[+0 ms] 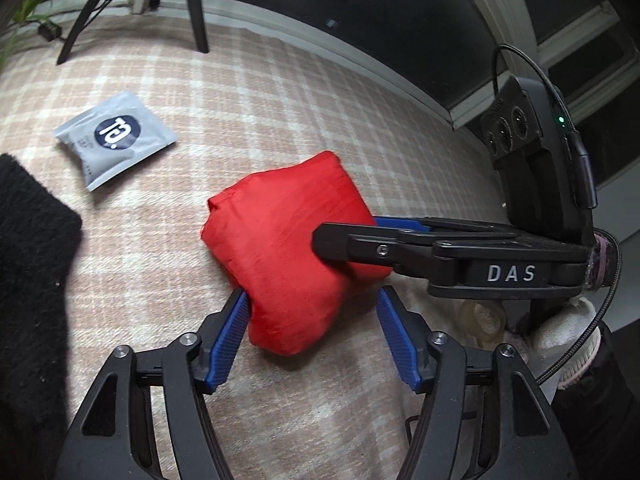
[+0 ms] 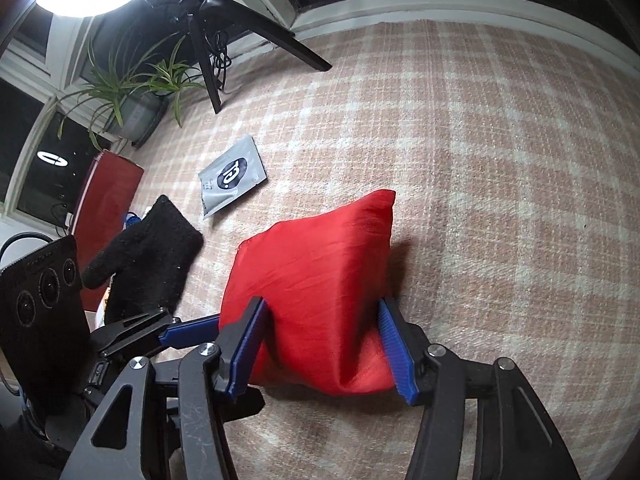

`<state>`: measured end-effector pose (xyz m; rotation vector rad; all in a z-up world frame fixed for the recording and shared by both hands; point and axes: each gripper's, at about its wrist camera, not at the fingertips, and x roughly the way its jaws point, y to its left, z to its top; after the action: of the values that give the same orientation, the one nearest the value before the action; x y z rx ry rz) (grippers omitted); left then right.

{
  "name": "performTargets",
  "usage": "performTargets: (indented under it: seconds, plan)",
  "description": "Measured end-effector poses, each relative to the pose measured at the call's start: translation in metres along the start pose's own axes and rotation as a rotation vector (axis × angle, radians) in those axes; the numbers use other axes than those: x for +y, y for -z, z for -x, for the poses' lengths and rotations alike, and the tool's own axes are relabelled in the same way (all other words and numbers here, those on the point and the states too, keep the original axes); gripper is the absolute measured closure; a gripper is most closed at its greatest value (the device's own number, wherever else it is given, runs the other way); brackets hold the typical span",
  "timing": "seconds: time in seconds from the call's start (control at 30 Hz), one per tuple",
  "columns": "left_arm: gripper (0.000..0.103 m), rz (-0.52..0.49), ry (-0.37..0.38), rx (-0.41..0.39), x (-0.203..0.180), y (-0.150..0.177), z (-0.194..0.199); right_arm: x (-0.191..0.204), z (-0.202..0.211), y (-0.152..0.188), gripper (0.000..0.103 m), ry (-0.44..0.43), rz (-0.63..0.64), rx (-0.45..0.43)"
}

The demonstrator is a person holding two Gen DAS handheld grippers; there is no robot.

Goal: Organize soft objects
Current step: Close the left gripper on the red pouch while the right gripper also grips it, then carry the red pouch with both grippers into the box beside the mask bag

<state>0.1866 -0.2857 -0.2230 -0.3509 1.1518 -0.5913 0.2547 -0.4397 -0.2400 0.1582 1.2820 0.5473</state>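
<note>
A red fabric pouch (image 1: 288,248) lies on the pink checked rug (image 1: 200,100); it also shows in the right wrist view (image 2: 320,280). My left gripper (image 1: 312,312) is open; its left pad touches the pouch's near corner and the right pad stands clear. My right gripper (image 2: 324,324) is closed on the pouch, both blue pads pressing its sides; it enters the left wrist view from the right (image 1: 344,240). A black glove (image 2: 148,260) lies to the left, seen also at the left edge of the left wrist view (image 1: 32,280). A grey sachet (image 1: 114,136) lies beyond, also in the right wrist view (image 2: 232,178).
A red box (image 2: 108,200) stands at the rug's left edge beside a potted plant (image 2: 132,92). Black tripod legs (image 2: 256,28) stand at the far edge by the window wall. The rug (image 2: 500,200) stretches to the right.
</note>
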Motion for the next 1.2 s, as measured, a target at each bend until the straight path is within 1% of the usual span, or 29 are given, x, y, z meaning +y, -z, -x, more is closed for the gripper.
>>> performTargets:
  seconds: [0.07,0.13,0.33,0.5,0.63,0.83,1.07,1.2]
  plan:
    - [0.041,-0.008,0.004,0.001,-0.002,-0.001,-0.001,0.001,0.002,0.001,0.053,0.001,0.002,-0.001]
    - [0.041,-0.01,0.013,0.002,-0.004,-0.002,-0.001,0.002,0.003,0.003,0.06,-0.009,-0.003,-0.001]
    - [0.041,-0.021,0.031,-0.003,-0.007,0.004,0.007,0.008,0.007,0.011,0.06,-0.018,-0.016,-0.001]
    - [0.041,-0.038,0.035,-0.024,-0.008,0.012,0.024,0.022,0.016,0.018,0.06,-0.028,-0.012,-0.012]
    - [0.041,-0.045,0.037,-0.051,-0.009,0.019,0.043,0.043,0.025,0.023,0.06,-0.03,0.012,-0.035]
    - [0.041,-0.057,0.043,-0.115,-0.009,0.029,0.085,0.081,0.04,0.03,0.06,-0.047,0.049,-0.068]
    - [0.041,-0.066,0.04,-0.214,-0.002,0.042,0.135,0.132,0.054,0.035,0.06,-0.067,0.102,-0.098]
    - [0.041,-0.055,0.032,-0.265,0.009,0.053,0.165,0.164,0.055,0.035,0.06,-0.078,0.134,-0.104]
